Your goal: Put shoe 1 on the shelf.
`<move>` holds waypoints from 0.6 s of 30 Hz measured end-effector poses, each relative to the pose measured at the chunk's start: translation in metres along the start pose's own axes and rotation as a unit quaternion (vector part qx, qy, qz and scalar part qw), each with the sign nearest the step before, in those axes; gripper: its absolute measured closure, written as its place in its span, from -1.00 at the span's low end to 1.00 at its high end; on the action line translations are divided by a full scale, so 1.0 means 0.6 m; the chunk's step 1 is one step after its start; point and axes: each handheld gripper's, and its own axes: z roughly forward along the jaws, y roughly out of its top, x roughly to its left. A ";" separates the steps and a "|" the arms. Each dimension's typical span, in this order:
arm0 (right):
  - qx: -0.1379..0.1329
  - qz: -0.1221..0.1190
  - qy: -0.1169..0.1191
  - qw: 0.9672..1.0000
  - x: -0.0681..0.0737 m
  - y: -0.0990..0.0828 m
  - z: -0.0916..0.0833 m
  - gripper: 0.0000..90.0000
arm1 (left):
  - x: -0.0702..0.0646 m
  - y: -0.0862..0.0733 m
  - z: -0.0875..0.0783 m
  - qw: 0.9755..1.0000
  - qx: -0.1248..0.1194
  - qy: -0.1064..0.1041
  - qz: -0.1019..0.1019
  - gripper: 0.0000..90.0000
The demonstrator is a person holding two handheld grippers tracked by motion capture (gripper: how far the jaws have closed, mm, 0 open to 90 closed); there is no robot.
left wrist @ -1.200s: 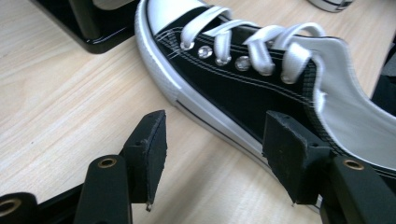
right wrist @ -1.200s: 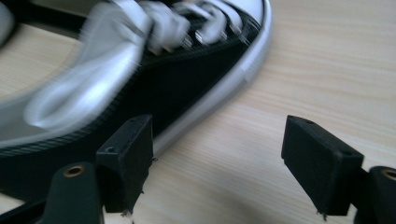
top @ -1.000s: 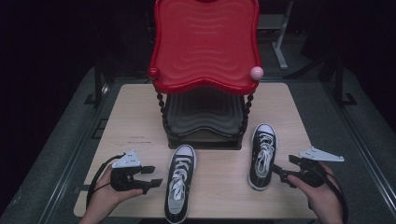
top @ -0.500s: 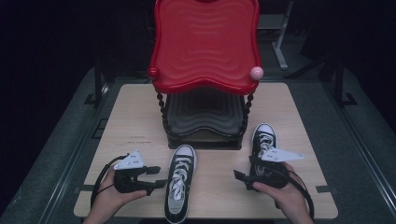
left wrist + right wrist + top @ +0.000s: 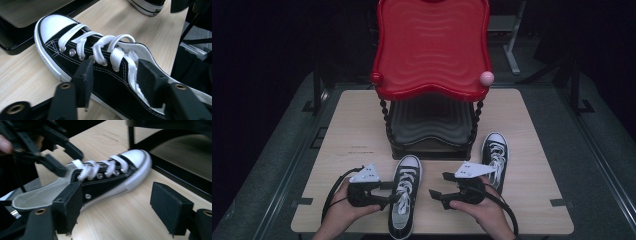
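A black-and-white lace-up sneaker (image 5: 404,200) lies toe-away at the table's front middle. My left gripper (image 5: 392,192) reaches in from its left. In the left gripper view its jaws (image 5: 115,72) straddle the sneaker (image 5: 75,57), one pad outside the eyelet row and one over the mouth; they have just been closing and still stand off the shoe. My right gripper (image 5: 439,185) points left at the same shoe from its right, open and just closing a little, with bare table between its jaws (image 5: 117,190). The second sneaker (image 5: 495,155) lies behind my right hand.
A stand with a red wavy top tray (image 5: 432,45) and a dark lower tray (image 5: 432,125) stands mid-table, just beyond the sneakers' toes. A pink ball (image 5: 487,77) caps one corner post. The wooden table (image 5: 357,125) has bare room on both sides.
My right gripper has swung left, from beside the second sneaker to the near sneaker's right side. My left gripper has edged right over the near sneaker and its jaws have narrowed.
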 end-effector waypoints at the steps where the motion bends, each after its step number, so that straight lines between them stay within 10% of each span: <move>1: 0.001 0.000 0.004 1.000 0.004 0.001 0.008 -0.43 | 0.002 -0.001 0.000 1.000 -0.001 -0.002 -0.001 0.24; 9: 0.010 -0.007 0.032 0.999 0.027 0.004 0.055 -0.40 | 0.008 -0.013 0.004 1.000 0.006 -0.029 -0.009 0.76; 18: 0.017 -0.023 0.050 0.998 0.047 0.002 0.101 -0.25 | 0.010 -0.016 0.007 0.999 0.001 -0.037 -0.011 0.85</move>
